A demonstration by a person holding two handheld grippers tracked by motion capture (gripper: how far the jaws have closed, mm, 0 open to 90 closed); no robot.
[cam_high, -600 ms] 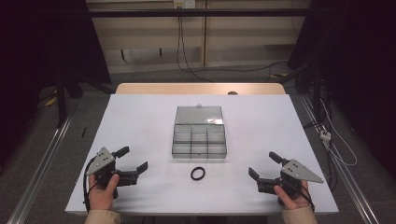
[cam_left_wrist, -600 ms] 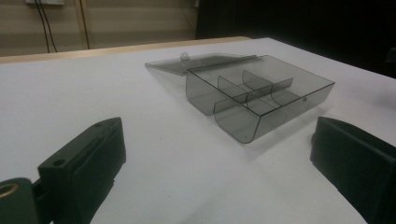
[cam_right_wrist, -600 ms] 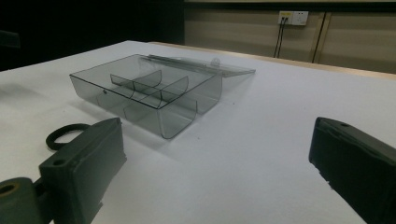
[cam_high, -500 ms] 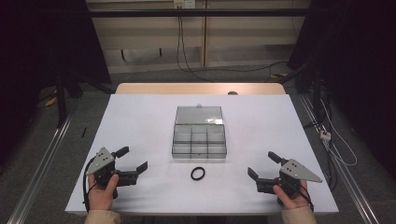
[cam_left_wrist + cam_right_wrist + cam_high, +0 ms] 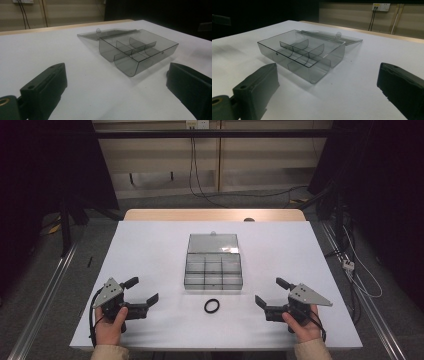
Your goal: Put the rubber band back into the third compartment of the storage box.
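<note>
1. My left gripper (image 5: 141,290) rests at the near left of the bench (image 5: 150,250), held in my left hand (image 5: 111,324). Its fingers (image 5: 47,85) stand wide apart with nothing between them.
2. My right gripper (image 5: 269,292) rests at the near right of the bench, held in my right hand (image 5: 301,326). Its fingers (image 5: 259,85) stand wide apart, also on nothing.
3. Both grippers point inward, toward the bench centre.
4. The box (image 5: 213,268) sits at the bench centre, a clear one with divided compartments. Its lid (image 5: 213,243) lies folded open on the far side.
5. The ring (image 5: 212,306), black, lies flat on the bench just in front of the box, between my two grippers and apart from both.
</note>
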